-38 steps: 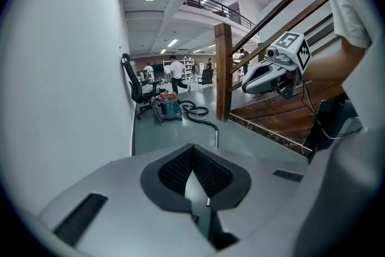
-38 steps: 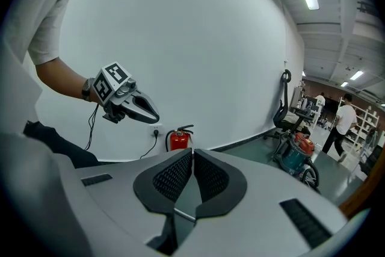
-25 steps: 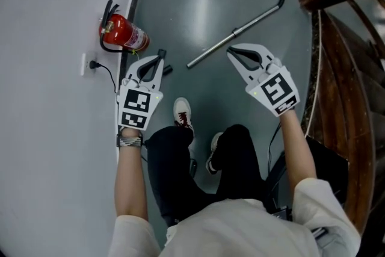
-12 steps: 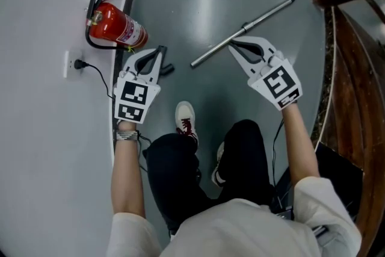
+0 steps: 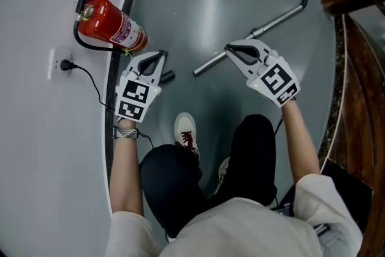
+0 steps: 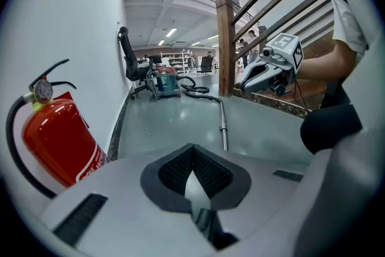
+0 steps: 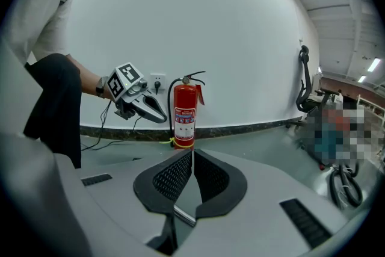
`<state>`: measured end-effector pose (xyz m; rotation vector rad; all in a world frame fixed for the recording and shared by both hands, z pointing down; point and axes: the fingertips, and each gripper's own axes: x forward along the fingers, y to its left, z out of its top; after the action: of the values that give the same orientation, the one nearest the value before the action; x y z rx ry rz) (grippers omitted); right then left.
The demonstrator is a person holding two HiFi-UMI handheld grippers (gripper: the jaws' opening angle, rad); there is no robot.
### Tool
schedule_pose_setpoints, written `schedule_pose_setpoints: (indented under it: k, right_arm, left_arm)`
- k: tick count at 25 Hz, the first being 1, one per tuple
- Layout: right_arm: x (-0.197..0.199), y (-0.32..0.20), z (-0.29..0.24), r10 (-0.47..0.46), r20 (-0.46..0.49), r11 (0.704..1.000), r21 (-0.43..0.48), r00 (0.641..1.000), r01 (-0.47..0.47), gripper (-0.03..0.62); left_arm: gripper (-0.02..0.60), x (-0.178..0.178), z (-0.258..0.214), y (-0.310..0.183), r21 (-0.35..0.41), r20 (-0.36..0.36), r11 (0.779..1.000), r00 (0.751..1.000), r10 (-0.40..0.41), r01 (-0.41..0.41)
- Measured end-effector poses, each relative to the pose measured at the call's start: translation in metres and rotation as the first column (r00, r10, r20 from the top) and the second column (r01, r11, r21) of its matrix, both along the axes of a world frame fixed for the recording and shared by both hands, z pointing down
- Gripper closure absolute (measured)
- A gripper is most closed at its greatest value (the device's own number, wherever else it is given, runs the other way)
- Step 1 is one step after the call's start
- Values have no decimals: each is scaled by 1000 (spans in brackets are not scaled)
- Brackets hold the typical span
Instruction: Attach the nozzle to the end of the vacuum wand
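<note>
Left gripper (image 5: pixel 160 55) and right gripper (image 5: pixel 229 49) are closed, empty; the stiff, slippery wand (image 5: pixel 209 64) wants gripping near its end.

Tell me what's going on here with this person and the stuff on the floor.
A person stands over the floor with a gripper in each hand. The left gripper and the right gripper are both shut and hold nothing. The vacuum wand lies on the floor beside the right gripper, and a small dark piece, probably the nozzle, lies by the left one. Nothing is joined yet.
</note>
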<state>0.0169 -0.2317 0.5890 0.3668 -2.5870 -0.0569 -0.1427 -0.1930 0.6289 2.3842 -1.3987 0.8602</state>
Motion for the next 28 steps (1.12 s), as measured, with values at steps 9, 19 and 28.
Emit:
schedule_pose_setpoints:
  k: [9,19,28]
  right_arm:
    - [-20,-5,60,-44,67,994,-101,997,51,563]
    - [-36,7,129,-199,20,965,-170,980,199,562]
    - [-24,2,201,-261,-149,958,-160,954,237,562]
  left_arm:
    - [583,0,66,20,-105,-60,994,998,-18,12]
    - [581,5,138,27,-211,-139,975,990,35,-64]
    - [539,10,202,46,-278,1,942,980,198,-190]
